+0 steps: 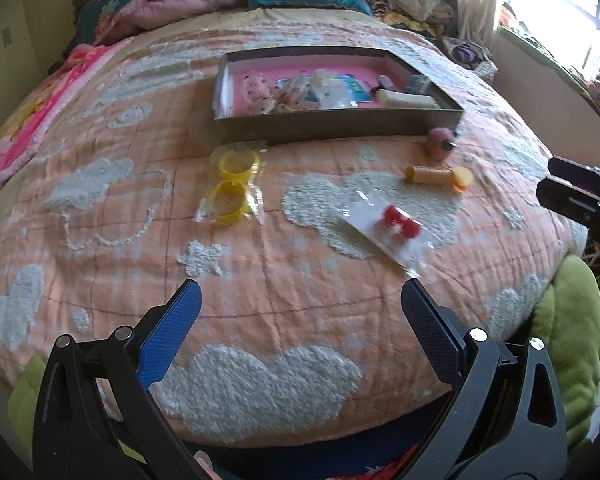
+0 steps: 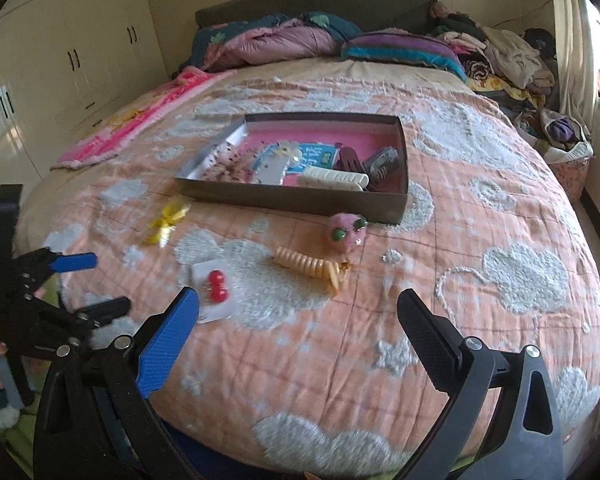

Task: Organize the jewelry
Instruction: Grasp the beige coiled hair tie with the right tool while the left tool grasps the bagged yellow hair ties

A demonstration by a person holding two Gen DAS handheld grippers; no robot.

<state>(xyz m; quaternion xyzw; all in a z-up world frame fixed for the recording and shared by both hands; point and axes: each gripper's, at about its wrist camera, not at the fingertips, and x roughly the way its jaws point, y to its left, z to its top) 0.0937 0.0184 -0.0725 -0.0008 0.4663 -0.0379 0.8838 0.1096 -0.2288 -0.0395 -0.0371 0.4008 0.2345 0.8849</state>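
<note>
An open grey box [image 1: 340, 124] [image 2: 300, 200] with a pink lining holds several hair items on the bed. In front of it lie yellow bangles in a clear bag [image 1: 232, 186] [image 2: 166, 220], a white card with red beads [image 1: 398, 222] [image 2: 216, 286], an orange ridged hair clip [image 1: 436, 176] [image 2: 312, 268] and a pink fuzzy piece [image 1: 440, 144] [image 2: 346, 232]. My left gripper [image 1: 300, 300] [image 2: 96, 282] is open and empty, above the bed's near edge. My right gripper [image 2: 298, 310] is open and empty, nearer than the clip; part of it shows in the left wrist view [image 1: 580, 196].
The peach quilt with white clouds [image 2: 380, 340] covers the bed. Folded blankets and pillows [image 2: 300, 40] lie at the headboard. Piled clothes [image 2: 508, 60] lie at far right, white wardrobes [image 2: 60, 60] stand at left. A green cushion [image 1: 568, 328] lies by the bed's near right edge.
</note>
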